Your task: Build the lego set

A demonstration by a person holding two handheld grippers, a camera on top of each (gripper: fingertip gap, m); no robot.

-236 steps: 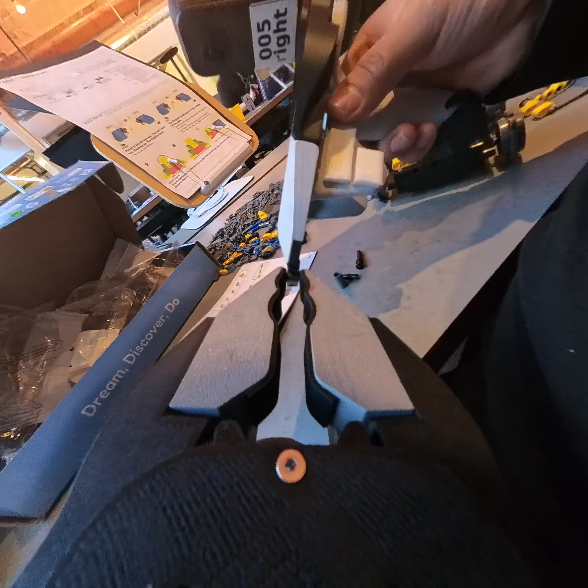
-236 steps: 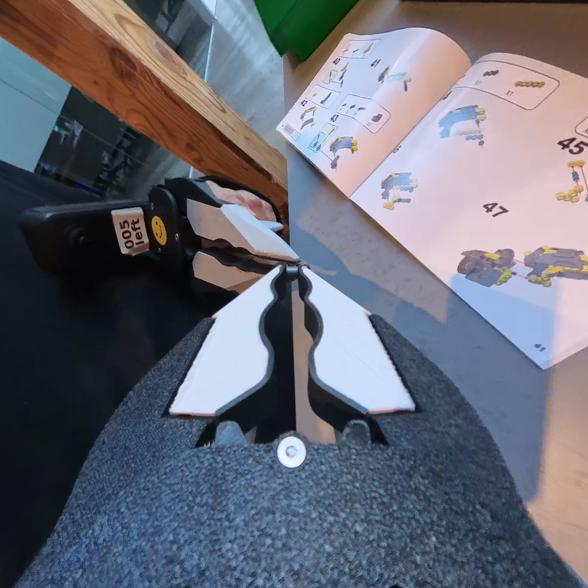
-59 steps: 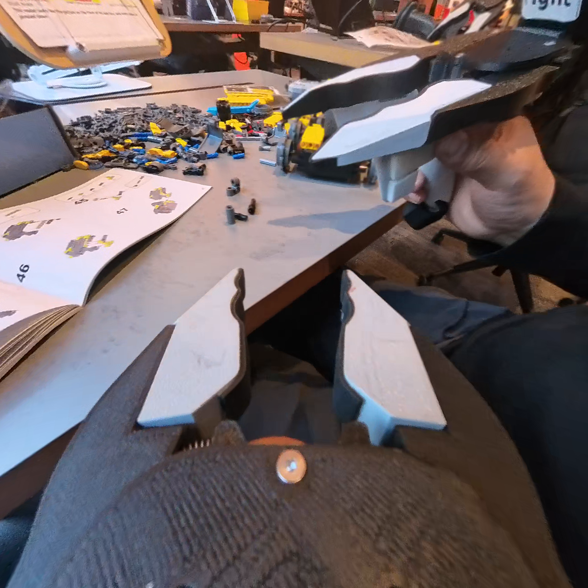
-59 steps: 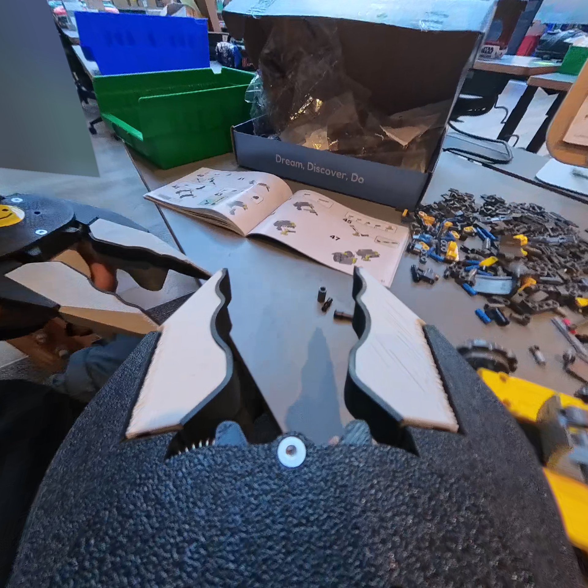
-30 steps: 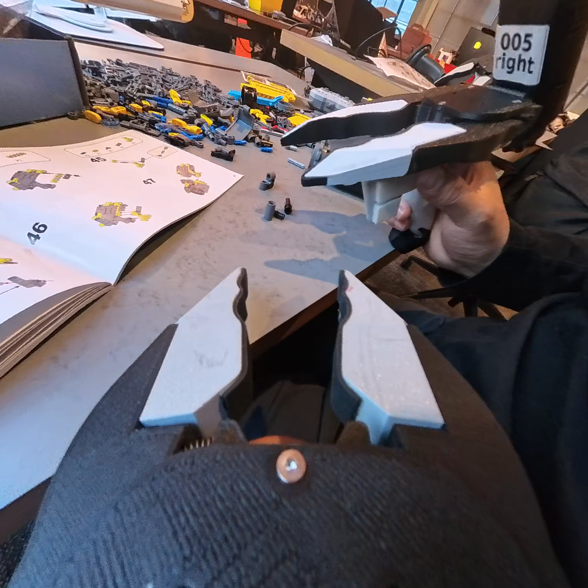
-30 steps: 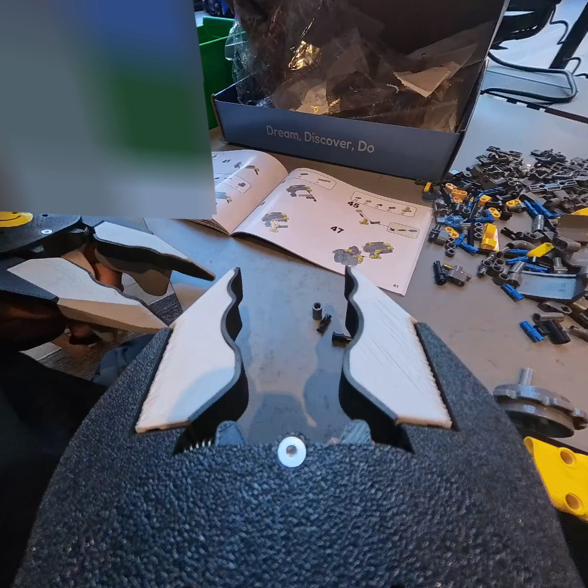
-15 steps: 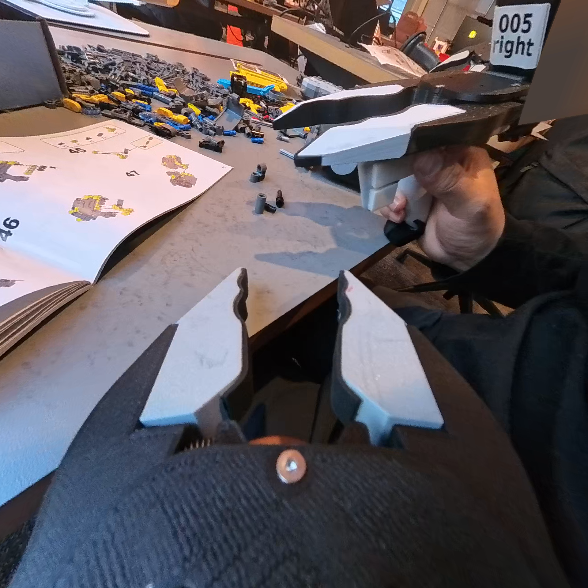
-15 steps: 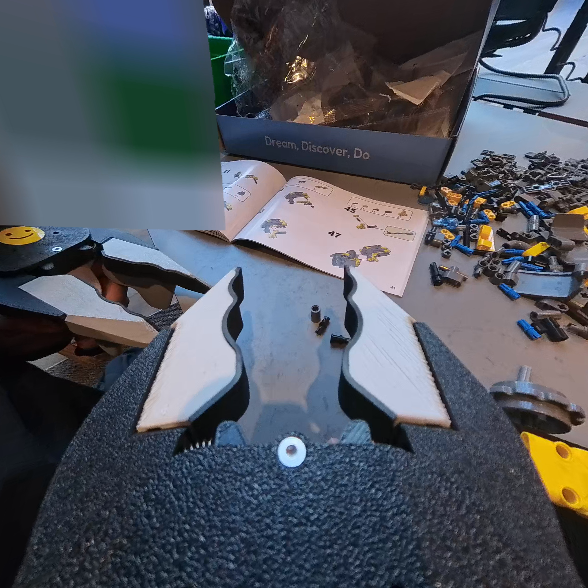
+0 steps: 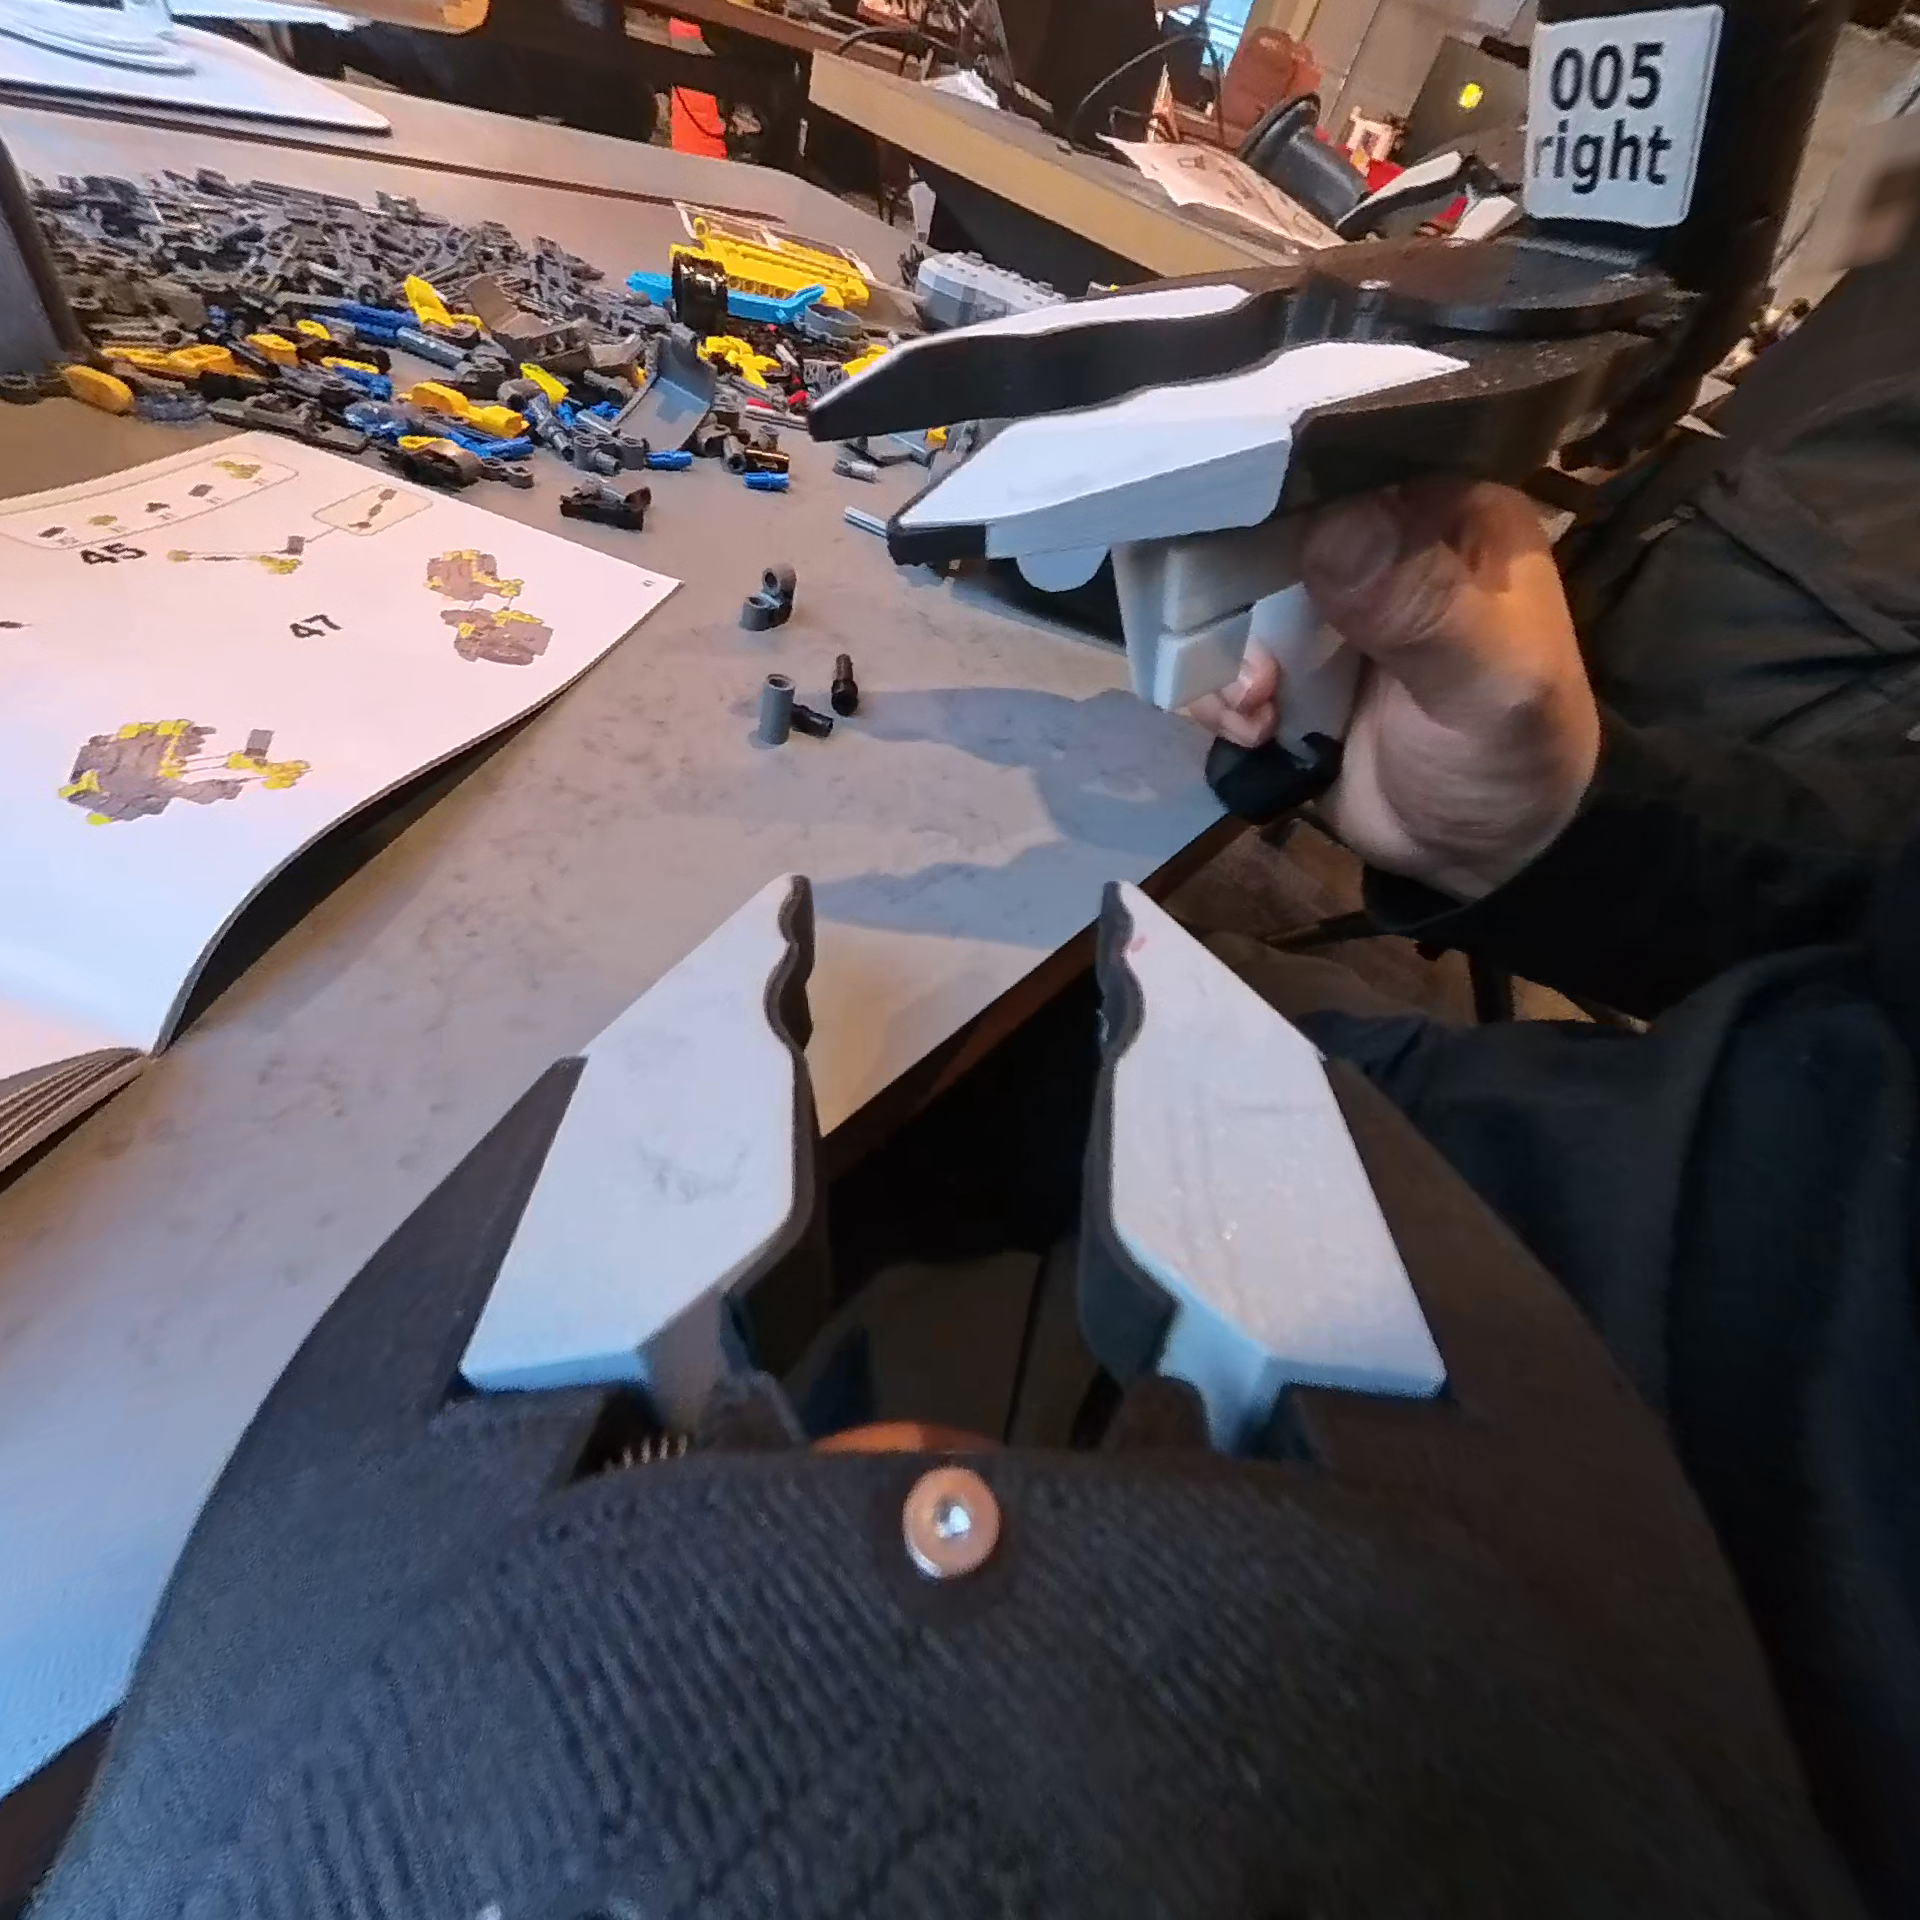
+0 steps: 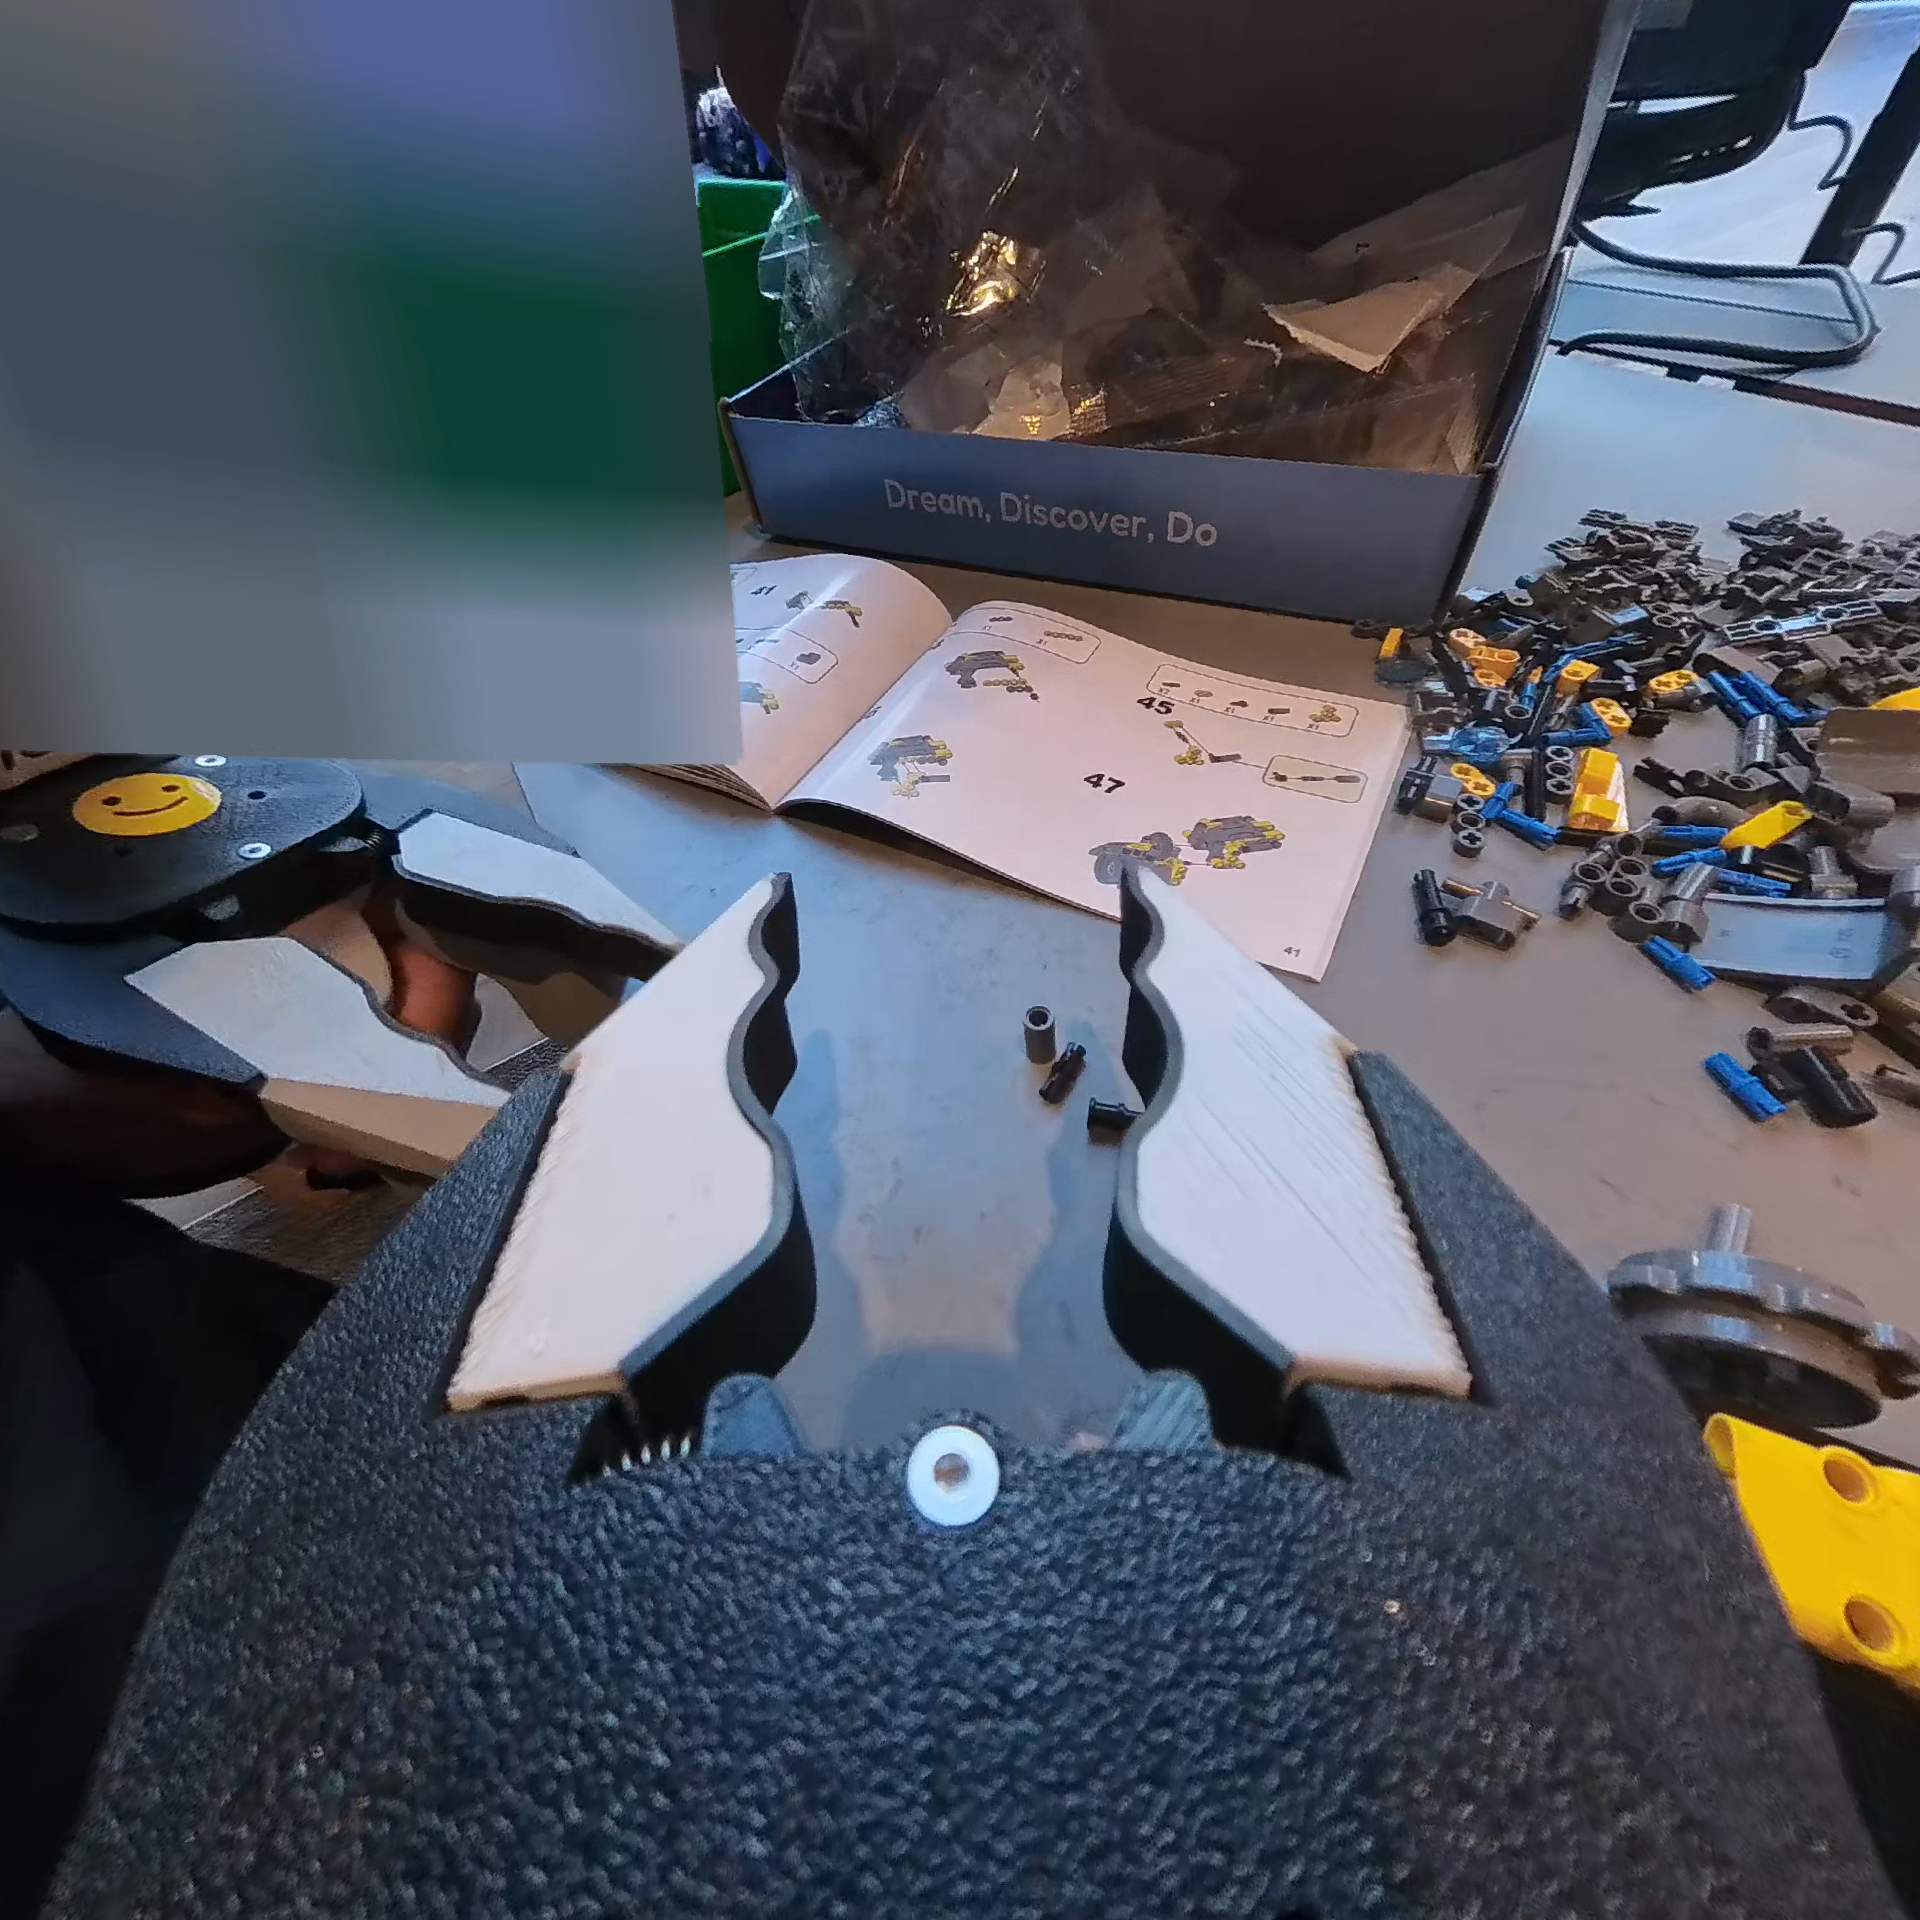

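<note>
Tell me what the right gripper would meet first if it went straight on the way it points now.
Probably the bare grey table: the right gripper, jaws open and empty, angles down over it. The small grey sleeve and two black pins lie just right of centre; depth is unclear.

Grey table [image 10: 1558, 1091] with a scatter of loose bricks [image 10: 1662, 748], mostly dark grey, plus blue and yellow ones. Open booklet [image 10: 1091, 748] has white pages with yellow-grey drawings. Box [image 10: 1101, 520] is dark blue-grey. Left gripper [image 9: 951, 914] has pale grey fingers on black, with a yellow smiley sticker [image 10: 145, 805].
</note>
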